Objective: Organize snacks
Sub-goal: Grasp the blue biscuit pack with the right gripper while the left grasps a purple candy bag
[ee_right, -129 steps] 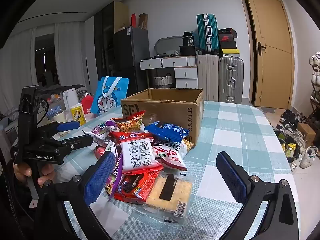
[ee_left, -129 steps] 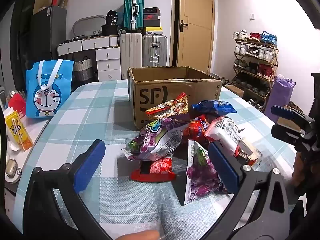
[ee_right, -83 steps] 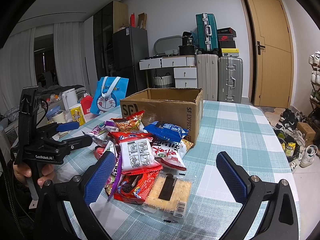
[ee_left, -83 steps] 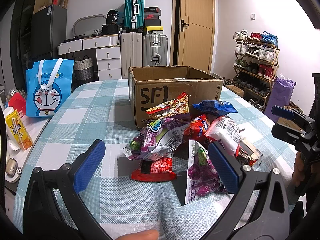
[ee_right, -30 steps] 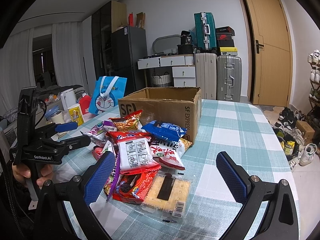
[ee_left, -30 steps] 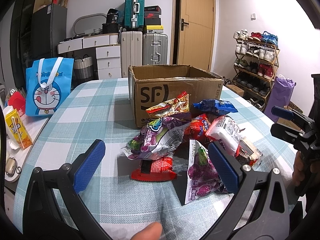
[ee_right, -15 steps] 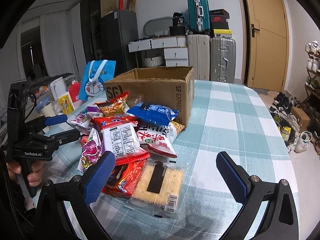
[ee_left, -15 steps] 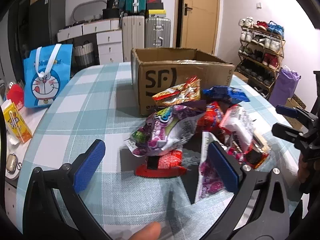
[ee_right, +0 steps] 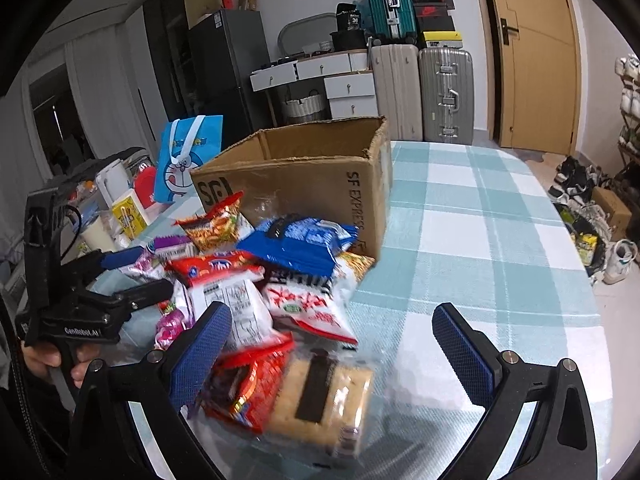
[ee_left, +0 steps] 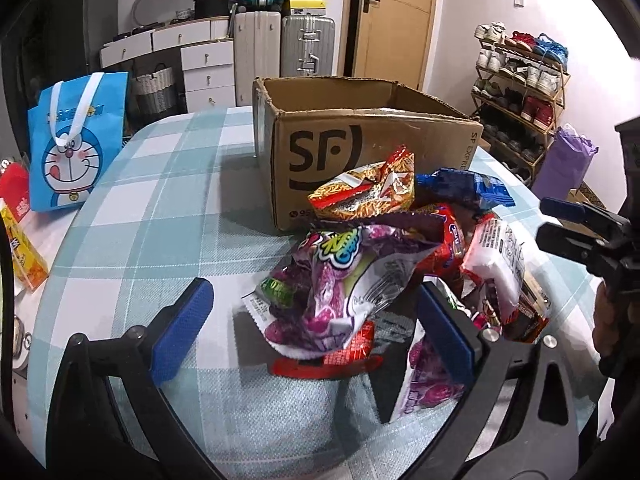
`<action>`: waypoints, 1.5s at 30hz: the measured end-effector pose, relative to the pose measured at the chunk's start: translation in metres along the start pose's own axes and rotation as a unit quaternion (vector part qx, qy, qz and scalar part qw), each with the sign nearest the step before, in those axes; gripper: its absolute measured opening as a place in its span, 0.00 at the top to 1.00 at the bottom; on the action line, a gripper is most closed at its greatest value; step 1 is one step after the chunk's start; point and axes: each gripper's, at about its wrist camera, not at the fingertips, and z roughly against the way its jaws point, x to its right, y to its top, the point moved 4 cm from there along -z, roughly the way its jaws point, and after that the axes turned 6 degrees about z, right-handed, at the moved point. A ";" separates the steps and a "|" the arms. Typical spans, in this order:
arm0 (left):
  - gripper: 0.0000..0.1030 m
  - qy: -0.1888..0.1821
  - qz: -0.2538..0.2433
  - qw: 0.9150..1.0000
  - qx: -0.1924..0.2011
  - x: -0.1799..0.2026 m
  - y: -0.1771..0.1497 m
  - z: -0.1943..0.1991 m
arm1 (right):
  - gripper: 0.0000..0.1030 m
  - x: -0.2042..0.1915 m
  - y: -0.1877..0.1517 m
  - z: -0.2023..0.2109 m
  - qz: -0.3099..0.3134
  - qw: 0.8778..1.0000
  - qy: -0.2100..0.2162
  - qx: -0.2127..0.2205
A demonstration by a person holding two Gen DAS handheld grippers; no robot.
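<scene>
Left gripper (ee_left: 316, 330) and right gripper (ee_right: 332, 344): both spread wide, empty. Snack pile (ee_left: 400, 256) just ahead of the fingers, against the cardboard box (ee_left: 360, 136). Box interior mostly hidden; no packet visibly stowed; sorting apparently all remaining.

The floor of the cardboard box (ee_left: 372, 148) is hidden by its front wall. The cracker packet (ee_right: 320, 404) and red packet (ee_right: 248, 392) are smeared by motion blur, so their print cannot be read. The lower packets of the snack pile (ee_left: 360, 356) are covered by the purple bag (ee_left: 336, 280). The yellow carton (ee_left: 20, 252) is cut off at the left edge.
</scene>
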 end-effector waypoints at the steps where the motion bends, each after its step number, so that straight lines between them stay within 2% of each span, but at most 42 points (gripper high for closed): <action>1: 0.04 -0.001 -0.001 1.000 -0.003 0.000 0.001 -0.002 | 0.00 -0.001 0.003 -0.002 0.000 1.000 0.002 0.000; 6: 0.09 -0.019 -0.004 1.000 -0.016 0.001 0.007 -0.010 | 0.00 -0.004 0.019 -0.015 -0.003 1.000 0.012 -0.002; 11: 0.23 -0.045 0.005 0.999 -0.025 0.001 0.008 -0.016 | 0.00 -0.006 0.030 -0.027 -0.011 1.000 0.020 -0.008; 12: 0.29 -0.048 0.006 0.998 -0.027 0.001 0.007 -0.017 | 0.00 -0.006 0.031 -0.028 -0.013 1.000 0.021 -0.009; 16: 0.36 -0.046 0.004 0.999 -0.023 0.000 0.008 -0.019 | 0.03 -0.003 0.036 -0.038 -0.029 0.999 0.032 -0.015; 18: 0.43 -0.050 0.002 0.999 -0.019 0.001 0.007 -0.018 | 0.05 -0.002 0.038 -0.043 -0.033 0.999 0.031 -0.019; 30: 0.48 -0.055 0.000 0.998 -0.008 0.005 0.000 0.000 | 0.14 0.003 0.048 -0.066 -0.067 0.996 0.051 -0.039; 34: 0.48 -0.052 0.002 0.999 -0.008 0.003 0.000 0.002 | 0.23 0.000 0.049 -0.071 -0.067 0.995 0.052 -0.046; 38: 0.49 -0.051 0.002 0.999 -0.006 0.002 0.000 0.003 | 0.39 -0.001 0.047 -0.073 -0.066 0.995 0.051 -0.053; 39: 0.55 -0.051 0.002 0.999 -0.006 0.001 0.000 0.004 | 0.41 -0.002 0.047 -0.071 -0.066 0.995 0.052 -0.049; 45: 0.56 -0.049 0.003 0.999 -0.004 0.000 0.000 0.008 | 0.45 0.000 0.041 -0.056 -0.057 0.997 0.047 -0.027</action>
